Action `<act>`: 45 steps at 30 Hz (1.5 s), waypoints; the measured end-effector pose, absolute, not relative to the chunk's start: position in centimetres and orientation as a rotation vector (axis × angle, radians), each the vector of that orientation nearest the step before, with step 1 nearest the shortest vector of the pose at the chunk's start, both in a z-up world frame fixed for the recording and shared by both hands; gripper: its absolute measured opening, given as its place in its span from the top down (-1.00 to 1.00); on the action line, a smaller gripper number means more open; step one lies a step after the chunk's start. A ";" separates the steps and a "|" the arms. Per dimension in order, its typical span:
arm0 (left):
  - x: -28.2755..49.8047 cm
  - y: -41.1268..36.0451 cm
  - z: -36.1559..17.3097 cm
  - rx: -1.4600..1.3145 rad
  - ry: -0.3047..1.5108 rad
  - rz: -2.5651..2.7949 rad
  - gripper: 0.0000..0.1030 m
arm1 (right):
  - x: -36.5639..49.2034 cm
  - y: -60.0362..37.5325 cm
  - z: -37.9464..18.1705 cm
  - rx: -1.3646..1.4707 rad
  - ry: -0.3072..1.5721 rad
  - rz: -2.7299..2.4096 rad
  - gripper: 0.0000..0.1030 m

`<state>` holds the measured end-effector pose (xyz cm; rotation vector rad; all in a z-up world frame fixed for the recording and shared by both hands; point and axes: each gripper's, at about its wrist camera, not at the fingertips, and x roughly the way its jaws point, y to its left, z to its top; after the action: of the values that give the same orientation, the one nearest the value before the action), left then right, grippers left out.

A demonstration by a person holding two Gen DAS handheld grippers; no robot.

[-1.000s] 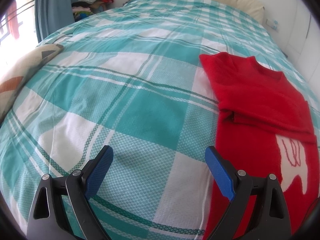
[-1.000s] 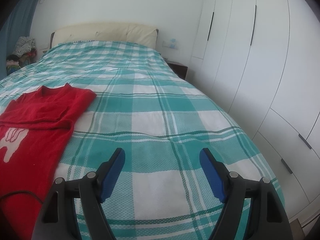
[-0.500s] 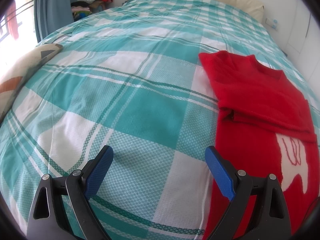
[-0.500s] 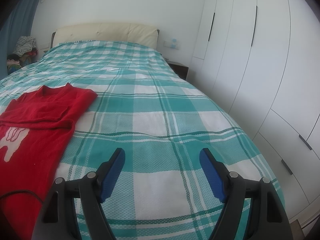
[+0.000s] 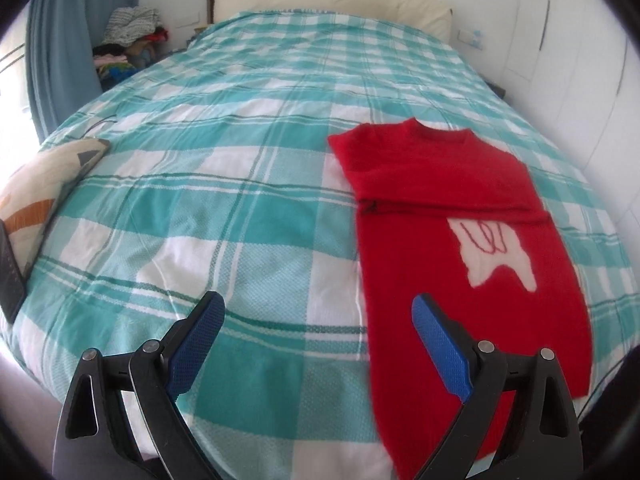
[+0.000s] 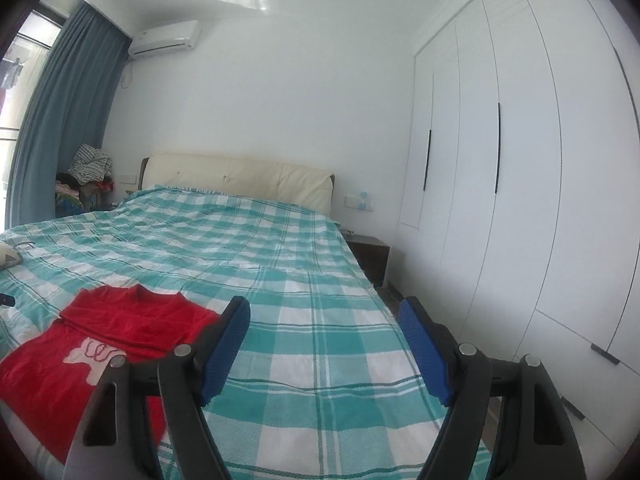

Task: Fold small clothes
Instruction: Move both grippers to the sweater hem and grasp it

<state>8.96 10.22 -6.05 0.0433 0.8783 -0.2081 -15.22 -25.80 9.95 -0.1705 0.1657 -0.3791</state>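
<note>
A small red sweater (image 5: 460,232) with a white motif lies flat on the teal checked bedspread (image 5: 240,208), sleeves folded across its chest, neck towards the headboard. It also shows in the right wrist view (image 6: 100,344) at the lower left. My left gripper (image 5: 318,344) is open and empty, raised above the bed's near edge, its right finger over the sweater's lower left side. My right gripper (image 6: 324,344) is open and empty, raised above the bed to the right of the sweater.
A patterned cushion (image 5: 44,184) lies at the bed's left edge with a dark flat object (image 5: 10,272) beside it. A pile of clothes (image 5: 128,40) sits by the blue curtain. White wardrobes (image 6: 520,200) and a nightstand (image 6: 370,258) stand right of the bed.
Both grippers have pulled back and risen from the bed. The left view now shows the sweater down to its hem; the right view now shows the wall and ceiling. The sweater has not moved.
</note>
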 end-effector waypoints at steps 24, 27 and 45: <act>2.3 7.6 -11.9 -0.040 1.128 -0.297 -0.50 | -5.2 -20.0 -11.1 0.355 0.984 0.404 -0.52; 2.4 8.8 -10.6 -0.082 1.077 -0.274 -0.62 | -7.3 -20.0 -6.4 0.213 0.898 0.413 -0.52; 3.8 7.8 -11.5 0.014 1.029 -0.166 -0.56 | -5.0 -21.7 -10.4 0.439 0.971 0.431 -0.51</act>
<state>3.80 7.82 -11.46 0.0143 1.0295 -0.1664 -5.01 -21.70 -10.40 0.4390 0.9706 0.4310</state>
